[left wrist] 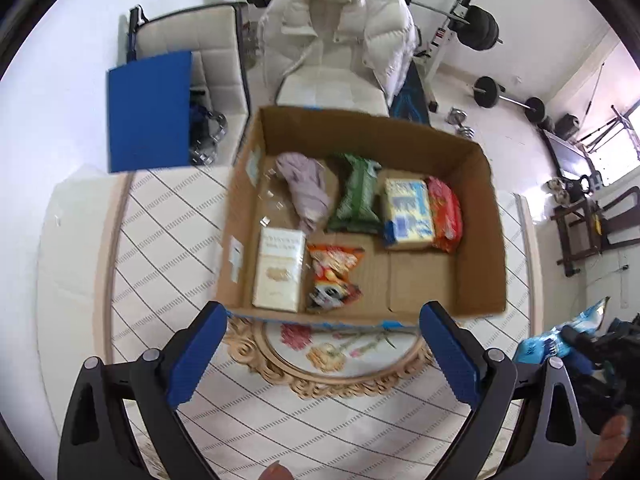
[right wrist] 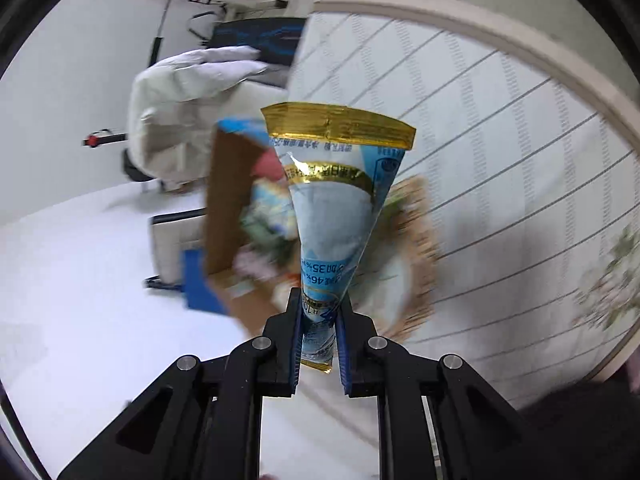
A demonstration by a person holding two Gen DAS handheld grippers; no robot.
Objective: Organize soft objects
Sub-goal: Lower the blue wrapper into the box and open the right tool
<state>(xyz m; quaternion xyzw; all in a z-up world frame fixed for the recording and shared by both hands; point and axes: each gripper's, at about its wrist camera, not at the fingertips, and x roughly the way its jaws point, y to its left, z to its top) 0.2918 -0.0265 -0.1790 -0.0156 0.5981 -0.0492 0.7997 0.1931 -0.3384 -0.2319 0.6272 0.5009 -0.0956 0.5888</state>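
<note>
An open brown cardboard box (left wrist: pixel 472 216) sits on a patterned surface (left wrist: pixel 168 216). Inside lie a crumpled lilac cloth (left wrist: pixel 304 188), a green packet (left wrist: pixel 356 196), a yellow-and-blue pack (left wrist: pixel 408 212), a red packet (left wrist: pixel 446 212), a white box (left wrist: pixel 278 268) and an orange snack bag (left wrist: pixel 334 276). A light-blue, gold-edged pouch (right wrist: pixel 340 200) is pinched at its narrow end, fanning wider away from the grip.

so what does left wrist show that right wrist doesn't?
Left wrist only: the box's contents laid out clearly, lilac cloth, green pack, white box, plus the open left gripper, empty.
Right wrist only: the right gripper shut on a blue pouch with gold top.
Both: the cardboard box on the patterned table, and the white jacket on a chair.
</note>
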